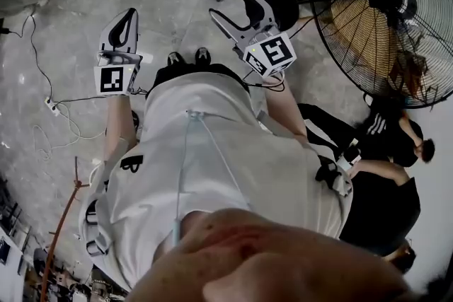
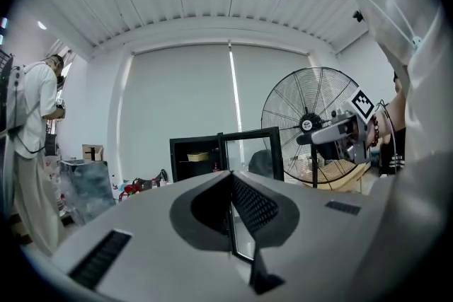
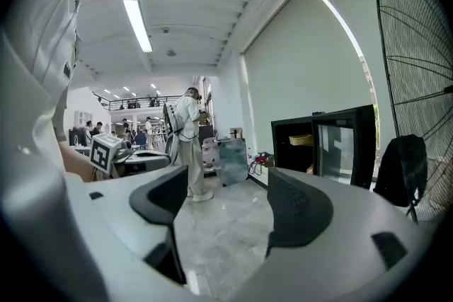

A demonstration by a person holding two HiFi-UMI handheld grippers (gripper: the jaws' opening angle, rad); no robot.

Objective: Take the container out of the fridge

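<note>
Standing on marble floor (image 1: 71,25) in a big bright hall, with fan (image 1: 382,18) close on the right; facing fridge (image 2: 195,160) across the room against a drawn blind, door (image 2: 251,148) already swung open; spotting container (image 2: 198,155), yellowish, on the upper shelf inside, untouched and well apart from both grippers; holding left gripper (image 2: 231,177) pinched together on nothing; holding right gripper (image 3: 226,187) spread wide, only floor between the pads; judged barely begun: door open, but yet to walk up, reach in, close on container and draw it out.
</note>
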